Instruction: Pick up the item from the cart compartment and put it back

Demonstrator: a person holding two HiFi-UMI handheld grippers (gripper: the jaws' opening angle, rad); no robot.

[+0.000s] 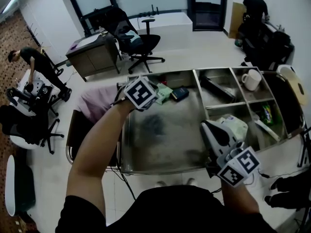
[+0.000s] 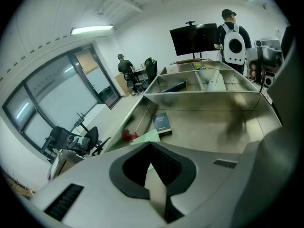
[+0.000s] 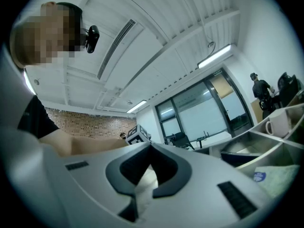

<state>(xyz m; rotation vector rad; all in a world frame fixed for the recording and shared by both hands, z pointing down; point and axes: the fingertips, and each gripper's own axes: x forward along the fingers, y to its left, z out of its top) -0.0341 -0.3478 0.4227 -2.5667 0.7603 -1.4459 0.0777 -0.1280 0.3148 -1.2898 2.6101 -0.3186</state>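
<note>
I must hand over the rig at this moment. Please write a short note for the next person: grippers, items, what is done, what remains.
Left gripper: fingers shut, empty, aimed down over the cart's large compartment, near the green packet and book.
Right gripper: fingers shut, empty, at the cart's near right side, beside a white pack.
Done: nothing is held now.
Left: pick an item from the compartment, then put it back.

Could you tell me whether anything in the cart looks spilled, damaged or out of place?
Nothing stands out. The white mug stands upright in its compartment, and the dark book lies flat in the cart.
</note>
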